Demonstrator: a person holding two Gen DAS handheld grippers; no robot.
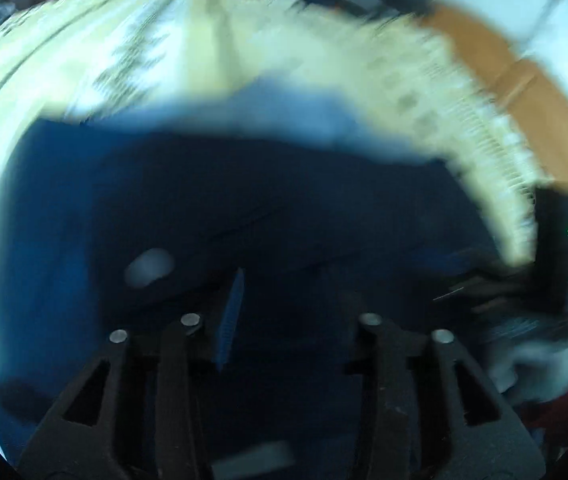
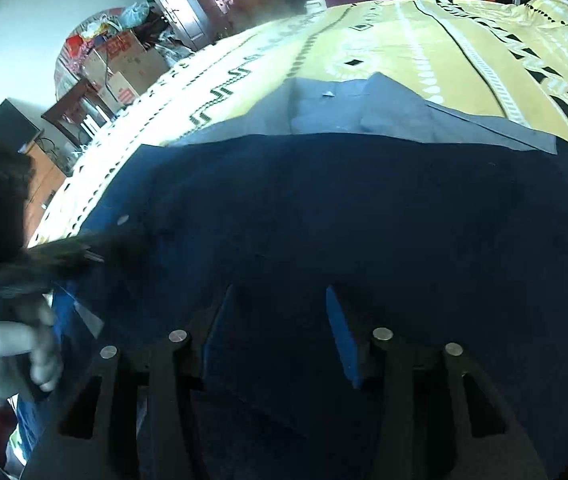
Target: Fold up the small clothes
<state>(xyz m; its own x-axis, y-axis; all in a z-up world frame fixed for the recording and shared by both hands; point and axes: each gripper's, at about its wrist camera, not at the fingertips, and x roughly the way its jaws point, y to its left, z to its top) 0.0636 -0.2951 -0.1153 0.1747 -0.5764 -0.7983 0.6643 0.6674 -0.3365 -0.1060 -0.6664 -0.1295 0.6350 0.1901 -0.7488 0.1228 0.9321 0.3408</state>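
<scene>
Yellow patterned bedspread (image 2: 463, 52) under limp, light navy garment (image 2: 343, 208); best pinched at hem. Right gripper (image 2: 280, 332) fingers spread apart; left gripper (image 1: 284, 312) blurred, cannot tell.

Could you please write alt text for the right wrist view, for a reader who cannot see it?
The right tongs stand open over a dark navy garment spread on a yellow patterned bedsheet. A lighter blue-grey cloth lies at its far edge, and the blurred left tongs reach in from the left.
</scene>
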